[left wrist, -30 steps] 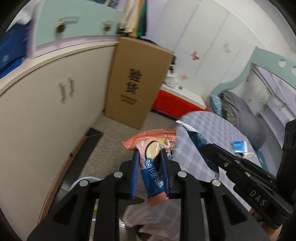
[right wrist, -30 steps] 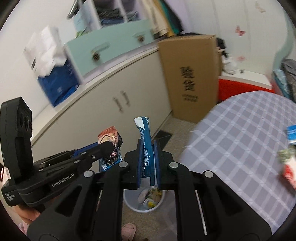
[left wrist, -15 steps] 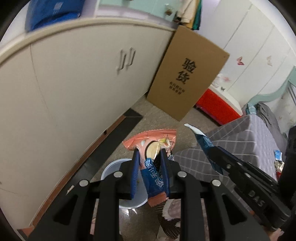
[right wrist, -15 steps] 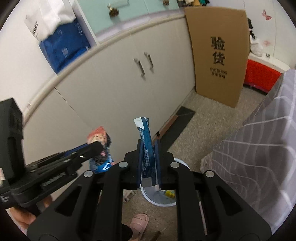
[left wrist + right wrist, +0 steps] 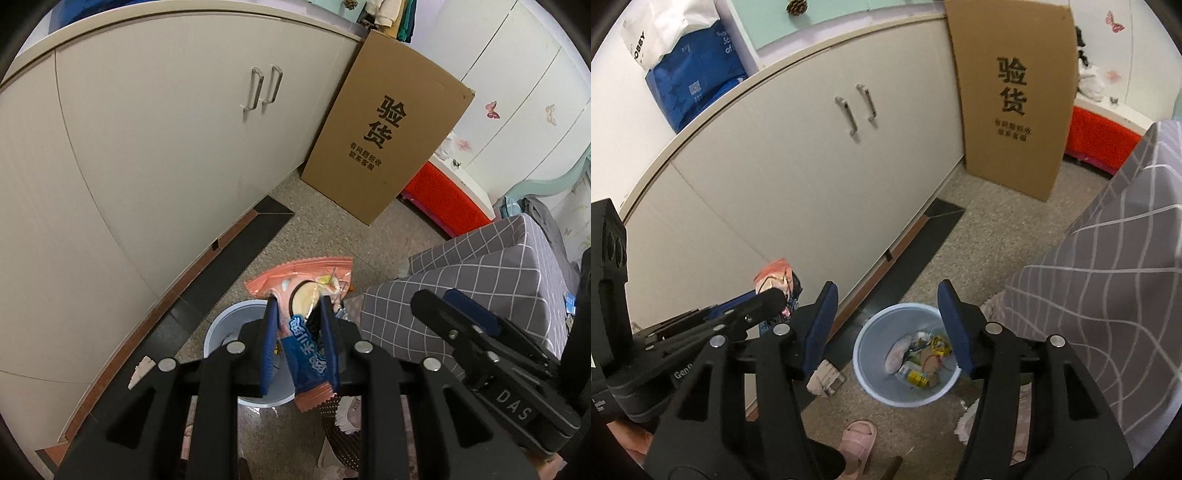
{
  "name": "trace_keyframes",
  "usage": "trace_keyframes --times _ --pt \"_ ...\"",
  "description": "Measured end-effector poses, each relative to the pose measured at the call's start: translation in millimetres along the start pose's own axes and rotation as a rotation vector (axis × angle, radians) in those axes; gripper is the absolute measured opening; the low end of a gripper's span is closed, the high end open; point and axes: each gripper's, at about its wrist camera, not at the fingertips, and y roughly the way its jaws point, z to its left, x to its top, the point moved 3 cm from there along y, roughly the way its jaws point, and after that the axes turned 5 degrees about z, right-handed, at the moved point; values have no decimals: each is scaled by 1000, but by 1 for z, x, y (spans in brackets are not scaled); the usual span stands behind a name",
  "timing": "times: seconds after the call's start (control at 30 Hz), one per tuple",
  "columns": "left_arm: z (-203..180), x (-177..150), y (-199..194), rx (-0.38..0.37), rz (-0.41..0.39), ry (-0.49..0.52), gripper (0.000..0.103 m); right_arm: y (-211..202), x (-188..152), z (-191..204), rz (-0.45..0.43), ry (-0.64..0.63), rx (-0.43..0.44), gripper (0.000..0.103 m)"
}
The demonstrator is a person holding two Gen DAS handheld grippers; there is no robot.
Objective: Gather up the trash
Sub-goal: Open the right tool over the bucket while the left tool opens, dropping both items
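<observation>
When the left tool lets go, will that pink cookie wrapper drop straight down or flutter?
Probably flutter a bit. The pink cookie wrapper looks like thin crinkled film, so likely light and floppy. Its top fans out wide above the left tool, which may catch air. The bin sits just below, so it should still land inside.

Both grippers are matte black plastic with silver screw heads and dark blue pads. The right gripper (image 5: 886, 325) reads "DAS", the left gripper (image 5: 297, 339) "GenRobot". A pink slipper (image 5: 858, 441) is worn.
</observation>
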Motion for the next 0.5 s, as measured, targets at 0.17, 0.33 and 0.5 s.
trace_keyframes --times 0.17,0.33,0.5 --pt "-6 1 1 4 3 12 22 -11 2 -6 -46 10 -27 57" --pt "-12 2 2 8 7 25 22 -23 2 -13 -79 20 -35 57" --pt "-18 4 3 13 9 34 24 -34 3 -18 -124 36 -40 58"
